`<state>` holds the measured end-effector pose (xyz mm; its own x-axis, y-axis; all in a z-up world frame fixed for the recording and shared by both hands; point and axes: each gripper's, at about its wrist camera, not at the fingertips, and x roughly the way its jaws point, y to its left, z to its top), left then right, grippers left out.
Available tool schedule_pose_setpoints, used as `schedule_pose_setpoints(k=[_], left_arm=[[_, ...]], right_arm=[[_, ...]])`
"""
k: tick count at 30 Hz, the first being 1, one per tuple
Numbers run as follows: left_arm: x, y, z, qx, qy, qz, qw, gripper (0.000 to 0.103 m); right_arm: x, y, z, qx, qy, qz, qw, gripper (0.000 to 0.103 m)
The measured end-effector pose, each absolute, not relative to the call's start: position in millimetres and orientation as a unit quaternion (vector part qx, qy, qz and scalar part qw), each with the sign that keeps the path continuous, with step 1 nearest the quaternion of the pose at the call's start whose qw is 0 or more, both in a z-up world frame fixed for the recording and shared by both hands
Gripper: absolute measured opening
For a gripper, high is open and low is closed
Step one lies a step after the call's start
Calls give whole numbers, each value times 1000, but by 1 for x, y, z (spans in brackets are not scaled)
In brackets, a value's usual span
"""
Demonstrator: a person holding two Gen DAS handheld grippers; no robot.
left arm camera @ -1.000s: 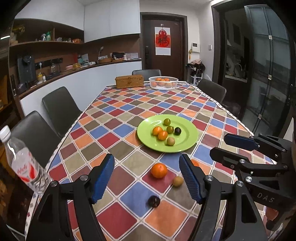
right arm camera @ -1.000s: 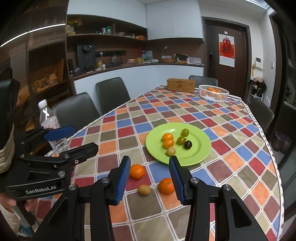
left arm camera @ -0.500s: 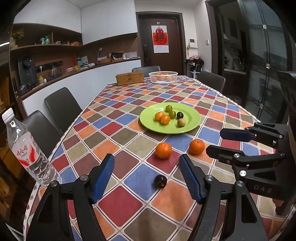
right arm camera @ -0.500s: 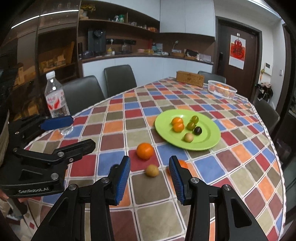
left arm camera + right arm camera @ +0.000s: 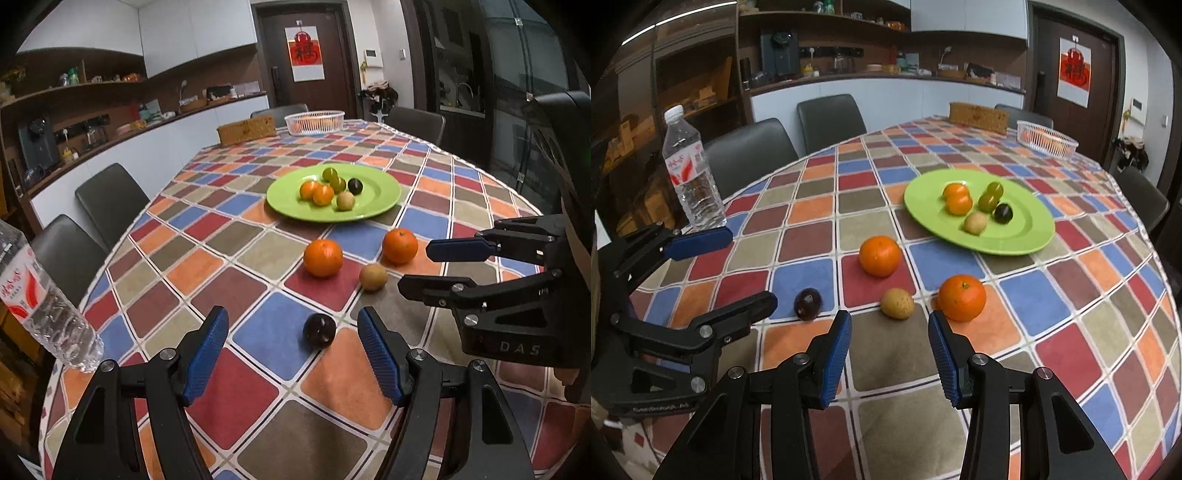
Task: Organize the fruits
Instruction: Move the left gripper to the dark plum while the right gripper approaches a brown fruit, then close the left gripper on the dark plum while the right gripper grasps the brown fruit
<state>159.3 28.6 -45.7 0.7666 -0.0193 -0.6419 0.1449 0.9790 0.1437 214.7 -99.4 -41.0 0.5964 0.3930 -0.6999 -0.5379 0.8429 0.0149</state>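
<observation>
Left tongs (image 5: pixel 291 332) gape — plum (image 5: pixel 319 331) lies between the tips; right tongs (image 5: pixel 889 338) stand empty, parted — kiwi (image 5: pixel 897 303) just ahead.

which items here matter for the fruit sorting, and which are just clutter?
In the job:
green plate with six fruits on it
two loose oranges
tan fruit
dark plum
left gripper, right gripper, both open and empty

Just lying about:
water bottle
white basket
woven box

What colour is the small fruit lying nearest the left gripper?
Dark purple, almost black: the plum on the tablecloth, clearest in the left wrist view.
</observation>
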Motion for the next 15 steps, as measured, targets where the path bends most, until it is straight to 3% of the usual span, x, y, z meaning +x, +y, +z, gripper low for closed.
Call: schedule_pose_setpoints(k=[12, 15], left_arm=[[181, 28, -73, 80, 382, -65, 918, 71], [186, 25, -76, 84, 391, -65, 914, 64]], right_arm=[[243, -94, -64, -77, 399, 259, 876, 44], [248, -91, -67, -77, 403, 257, 875, 44]])
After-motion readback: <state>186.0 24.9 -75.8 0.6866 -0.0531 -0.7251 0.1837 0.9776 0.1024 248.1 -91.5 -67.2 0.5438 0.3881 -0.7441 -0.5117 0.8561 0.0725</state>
